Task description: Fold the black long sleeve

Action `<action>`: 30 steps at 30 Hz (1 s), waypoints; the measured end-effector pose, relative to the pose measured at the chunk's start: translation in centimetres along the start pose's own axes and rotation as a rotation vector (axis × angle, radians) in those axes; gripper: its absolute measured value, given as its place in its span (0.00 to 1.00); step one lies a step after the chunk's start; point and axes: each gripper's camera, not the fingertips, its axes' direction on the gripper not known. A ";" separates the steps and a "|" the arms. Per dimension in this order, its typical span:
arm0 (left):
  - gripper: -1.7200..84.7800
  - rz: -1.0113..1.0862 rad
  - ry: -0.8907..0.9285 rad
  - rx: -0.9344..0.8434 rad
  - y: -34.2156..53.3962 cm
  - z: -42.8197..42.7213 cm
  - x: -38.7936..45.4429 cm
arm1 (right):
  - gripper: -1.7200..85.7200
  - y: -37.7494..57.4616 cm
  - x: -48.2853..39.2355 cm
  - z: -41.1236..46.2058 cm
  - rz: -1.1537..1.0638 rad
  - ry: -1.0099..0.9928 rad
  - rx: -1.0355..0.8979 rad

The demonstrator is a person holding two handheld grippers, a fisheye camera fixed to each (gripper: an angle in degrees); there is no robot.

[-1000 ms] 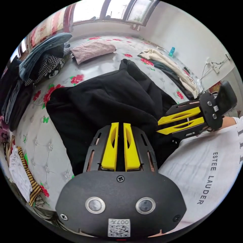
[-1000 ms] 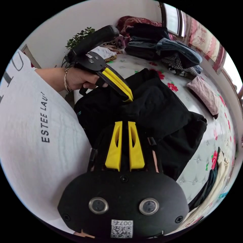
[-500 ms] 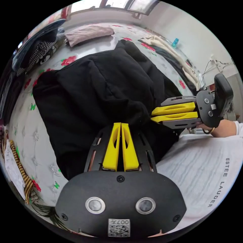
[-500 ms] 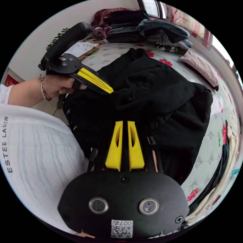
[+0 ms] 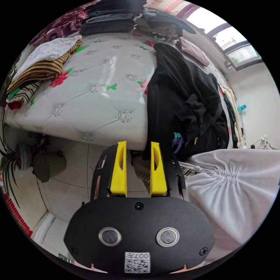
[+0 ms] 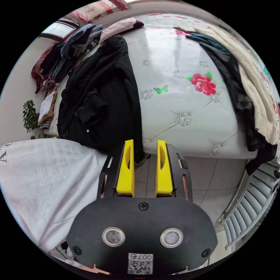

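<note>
Both the left gripper (image 5: 137, 145) and the right gripper (image 6: 145, 144), clenched on the black long sleeve (image 5: 180, 99) a moment ago, now hang released and empty off the bed (image 5: 96, 96) edge, leaving the garment heaped at that near edge, so the fold looks unfinished.

Black long sleeve (image 5: 186, 96) – thick matt cloth, soft, rumpled. Mattress (image 5: 96, 96) – glossy quilted cover, button-tufted, flower print, catching window glare. Left gripper (image 5: 137, 145) and right gripper (image 6: 145, 144) – smooth yellow plastic jaws, matt black plastic body, 2 shiny metal-rimmed discs each. Person's white top (image 5: 239, 186) – crinkled cloth. Floor (image 6: 210, 180) – smooth pale tile.
</note>
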 end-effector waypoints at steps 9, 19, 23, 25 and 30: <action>0.19 0.114 -0.036 -0.282 -2.5 10.6 1.6 | 0.11 -2.6 0.6 9.3 -0.019 -0.071 -0.333; 0.03 0.336 0.129 -0.372 -3.2 7.2 0.5 | 0.02 -2.1 3.8 6.8 -0.102 -0.324 -0.333; 0.03 0.330 0.493 -0.244 -4.6 -0.9 -3.8 | 0.02 -2.4 5.5 1.6 -0.136 -0.507 -0.182; 0.03 0.348 0.606 -0.161 -6.5 -4.2 -5.0 | 0.02 -3.6 6.3 -1.2 -0.148 -0.619 -0.061; 0.04 0.405 0.759 0.113 -16.7 -11.2 -7.0 | 0.02 -10.5 7.3 -8.2 -0.192 -0.801 0.244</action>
